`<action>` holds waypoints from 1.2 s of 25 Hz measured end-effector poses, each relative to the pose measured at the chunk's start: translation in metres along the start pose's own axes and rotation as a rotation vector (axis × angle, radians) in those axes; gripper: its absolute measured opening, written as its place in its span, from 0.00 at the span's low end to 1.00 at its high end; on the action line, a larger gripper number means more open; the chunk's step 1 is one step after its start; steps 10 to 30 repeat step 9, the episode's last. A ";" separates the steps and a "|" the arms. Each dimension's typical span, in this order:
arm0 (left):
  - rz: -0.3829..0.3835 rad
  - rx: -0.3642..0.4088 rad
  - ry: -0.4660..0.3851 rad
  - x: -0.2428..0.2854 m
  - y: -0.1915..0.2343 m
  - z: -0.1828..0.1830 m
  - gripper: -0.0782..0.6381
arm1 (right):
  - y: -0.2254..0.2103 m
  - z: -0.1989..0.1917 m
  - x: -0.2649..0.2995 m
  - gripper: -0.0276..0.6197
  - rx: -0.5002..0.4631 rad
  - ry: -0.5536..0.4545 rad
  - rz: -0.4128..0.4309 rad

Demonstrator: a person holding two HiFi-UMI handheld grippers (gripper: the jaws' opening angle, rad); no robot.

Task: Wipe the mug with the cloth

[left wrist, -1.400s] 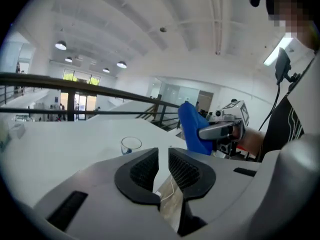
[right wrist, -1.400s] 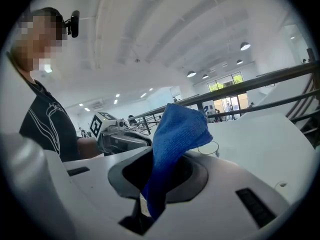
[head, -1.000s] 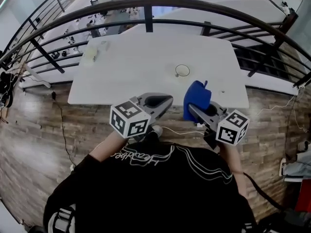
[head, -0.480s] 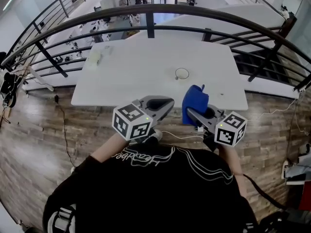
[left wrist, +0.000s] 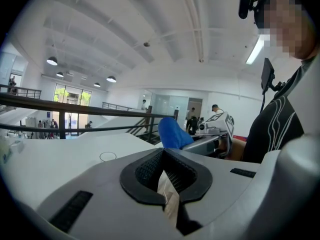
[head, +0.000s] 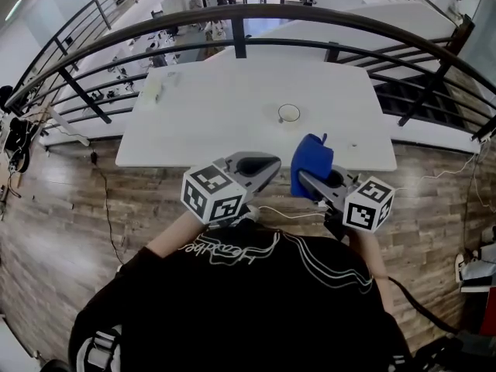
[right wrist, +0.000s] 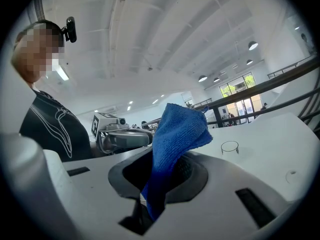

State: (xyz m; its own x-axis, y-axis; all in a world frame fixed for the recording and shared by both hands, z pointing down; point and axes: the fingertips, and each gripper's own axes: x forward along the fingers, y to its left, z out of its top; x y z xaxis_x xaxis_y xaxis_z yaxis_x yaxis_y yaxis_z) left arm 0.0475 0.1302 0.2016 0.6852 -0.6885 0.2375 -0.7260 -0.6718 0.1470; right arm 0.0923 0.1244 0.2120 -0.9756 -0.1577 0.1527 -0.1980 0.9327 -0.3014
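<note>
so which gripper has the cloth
The right gripper: its jaws are shut on the blue cloth. The left gripper holds no cloth.

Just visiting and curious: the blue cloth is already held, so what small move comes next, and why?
Probably move the left tool forward toward the mug, opening it. The mug stands untouched farther out on the table, both tools hang short of it, the left tool is shut, and the right tool already grips the blue cloth.

White table (head: pixel 217 107) on wooden floor (head: pixel 54 231), against black railing (head: pixel 237 37).
</note>
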 end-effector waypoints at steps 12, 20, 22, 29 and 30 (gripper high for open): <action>-0.006 0.006 0.011 0.005 -0.006 -0.005 0.12 | 0.000 -0.001 -0.008 0.12 0.020 -0.022 -0.006; -0.006 0.006 0.011 0.005 -0.006 -0.005 0.12 | 0.000 -0.001 -0.008 0.12 0.020 -0.022 -0.006; -0.006 0.006 0.011 0.005 -0.006 -0.005 0.12 | 0.000 -0.001 -0.008 0.12 0.020 -0.022 -0.006; -0.006 0.006 0.011 0.005 -0.006 -0.005 0.12 | 0.000 -0.001 -0.008 0.12 0.020 -0.022 -0.006; -0.006 0.006 0.011 0.005 -0.006 -0.005 0.12 | 0.000 -0.001 -0.008 0.12 0.020 -0.022 -0.006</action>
